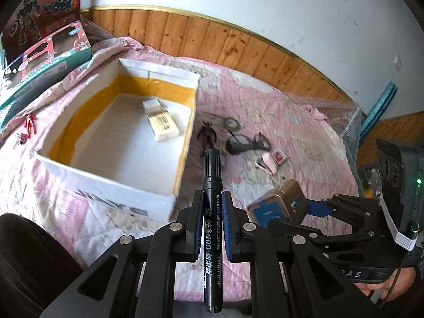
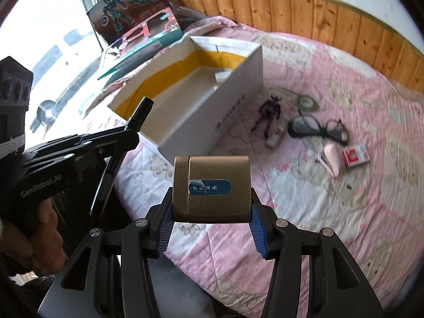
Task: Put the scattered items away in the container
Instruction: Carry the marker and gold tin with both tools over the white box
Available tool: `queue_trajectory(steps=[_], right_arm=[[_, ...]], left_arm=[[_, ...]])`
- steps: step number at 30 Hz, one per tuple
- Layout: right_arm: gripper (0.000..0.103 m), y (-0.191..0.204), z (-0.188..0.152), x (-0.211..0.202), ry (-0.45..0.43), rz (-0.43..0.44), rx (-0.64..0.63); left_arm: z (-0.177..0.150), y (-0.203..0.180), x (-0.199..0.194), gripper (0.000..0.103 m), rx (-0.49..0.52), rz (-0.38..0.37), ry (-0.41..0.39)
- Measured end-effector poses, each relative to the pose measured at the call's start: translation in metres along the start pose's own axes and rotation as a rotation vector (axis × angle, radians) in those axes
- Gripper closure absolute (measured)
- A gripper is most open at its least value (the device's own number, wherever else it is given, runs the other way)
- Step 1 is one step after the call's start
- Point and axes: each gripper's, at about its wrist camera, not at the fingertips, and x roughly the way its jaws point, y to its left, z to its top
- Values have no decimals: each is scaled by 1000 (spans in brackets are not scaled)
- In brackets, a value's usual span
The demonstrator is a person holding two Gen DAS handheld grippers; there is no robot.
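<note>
One white box (image 1: 106, 185) holds two small packs (image 1: 161, 124). One marker (image 1: 212, 212), one gold tin (image 2: 212, 188), one glasses pair (image 1: 247, 143), one figurine (image 1: 208, 133), one tape roll (image 1: 232, 123).

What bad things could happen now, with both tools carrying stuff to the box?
1. The black marker is pinched only near its middle by the left tool, so it might swivel or slip out before reaching the white box.
2. The gold tin sits between just the tips of the right tool; it could pop free.
3. Both tools are close together, so they might bump near the box.
</note>
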Motion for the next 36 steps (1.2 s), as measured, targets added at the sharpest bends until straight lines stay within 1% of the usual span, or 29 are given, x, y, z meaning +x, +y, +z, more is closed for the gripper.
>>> queue_trajectory(steps=[8,18,26,36], right_arm=[[50,20,33,4,-3,5,-50],[50,45,74,14,-4,17,-110],[50,60,104,31,15,20,-145],[50,71,137,60,54,11,-179]], left_arm=[[28,24,-8,89,-7,26,-22],[54,48,-6,89,-24,48,-18],[72,73,0,89,-46,68,-10],[92,102,18,89,-81,81,29]])
